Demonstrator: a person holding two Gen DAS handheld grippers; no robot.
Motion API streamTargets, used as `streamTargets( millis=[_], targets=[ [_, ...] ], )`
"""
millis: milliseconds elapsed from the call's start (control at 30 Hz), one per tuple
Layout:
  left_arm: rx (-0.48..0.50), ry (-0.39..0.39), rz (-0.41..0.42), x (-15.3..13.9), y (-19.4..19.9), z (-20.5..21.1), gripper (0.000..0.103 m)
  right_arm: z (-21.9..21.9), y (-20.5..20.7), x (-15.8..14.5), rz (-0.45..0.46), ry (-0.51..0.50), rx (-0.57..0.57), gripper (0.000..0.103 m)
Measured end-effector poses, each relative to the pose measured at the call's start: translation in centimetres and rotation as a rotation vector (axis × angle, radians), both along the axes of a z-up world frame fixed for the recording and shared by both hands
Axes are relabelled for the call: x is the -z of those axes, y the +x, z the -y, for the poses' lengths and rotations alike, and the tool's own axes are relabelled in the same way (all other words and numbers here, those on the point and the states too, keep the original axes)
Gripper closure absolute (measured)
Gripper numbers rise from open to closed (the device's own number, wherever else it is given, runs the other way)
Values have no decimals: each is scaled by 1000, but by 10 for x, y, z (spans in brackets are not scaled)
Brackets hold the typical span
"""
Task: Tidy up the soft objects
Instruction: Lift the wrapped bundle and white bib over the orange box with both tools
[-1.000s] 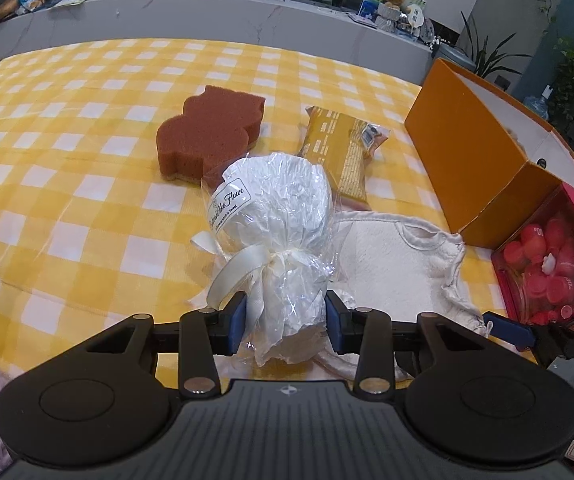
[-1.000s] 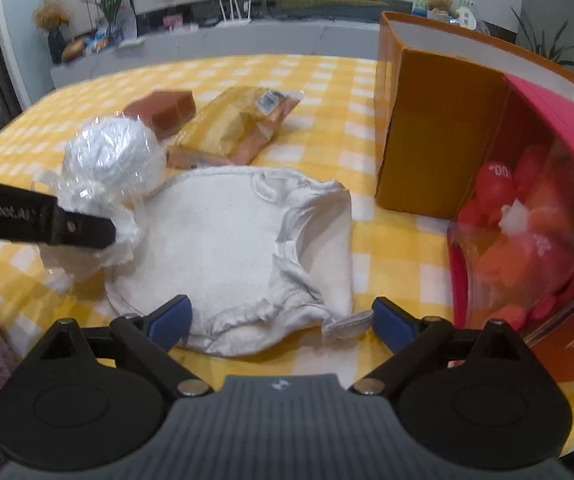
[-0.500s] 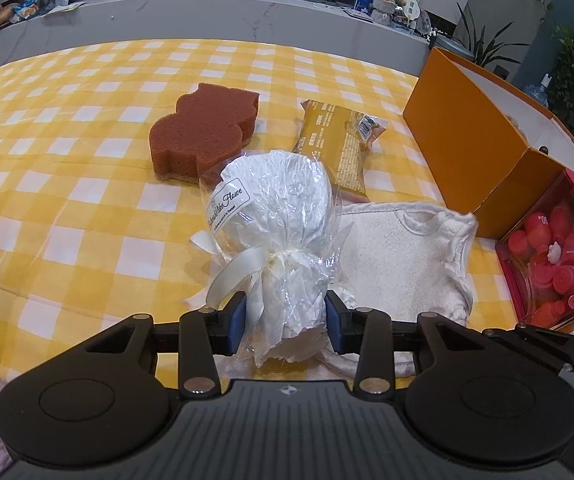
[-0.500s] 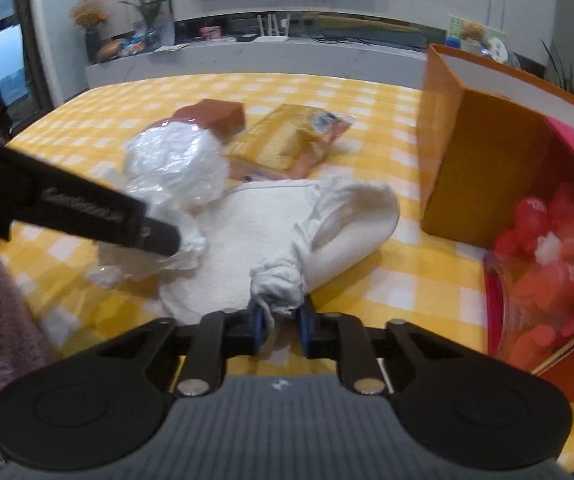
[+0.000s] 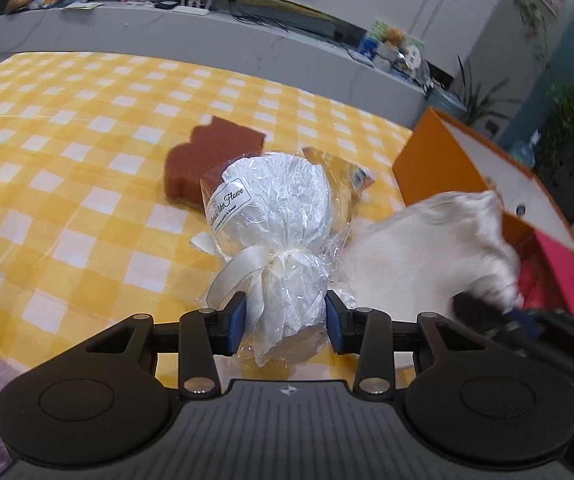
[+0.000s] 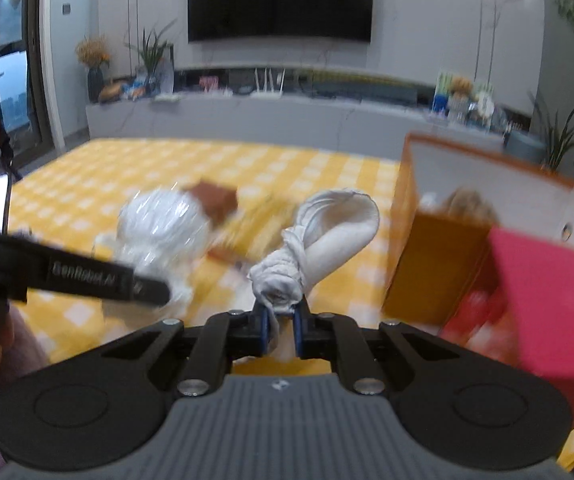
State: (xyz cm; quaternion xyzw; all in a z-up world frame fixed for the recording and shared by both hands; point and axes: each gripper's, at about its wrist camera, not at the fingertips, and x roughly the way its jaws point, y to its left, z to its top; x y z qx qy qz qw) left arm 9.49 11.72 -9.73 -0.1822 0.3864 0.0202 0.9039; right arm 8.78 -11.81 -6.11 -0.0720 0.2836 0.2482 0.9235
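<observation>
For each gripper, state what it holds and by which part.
Left gripper: cellophane-wrapped white bundle, by its neck below the ribbon. Right gripper, closing: white cloth, by its bunched edge.

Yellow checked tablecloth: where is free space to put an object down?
The tablecloth is bare left of and beyond the brown sponge. It is crowded from the wrapped white bundle to the white cloth and orange box.
</observation>
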Motion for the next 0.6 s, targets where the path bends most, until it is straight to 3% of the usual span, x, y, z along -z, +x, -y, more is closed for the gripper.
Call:
streamTargets(
  millis=[233,600],
  targets=[
    [64,1,71,-38,-6,18,58,34,6,-52,60,83,27,93],
    [220,-14,165,-93,39,79,58,90,42,-127,126,23,22,93]
  ],
)
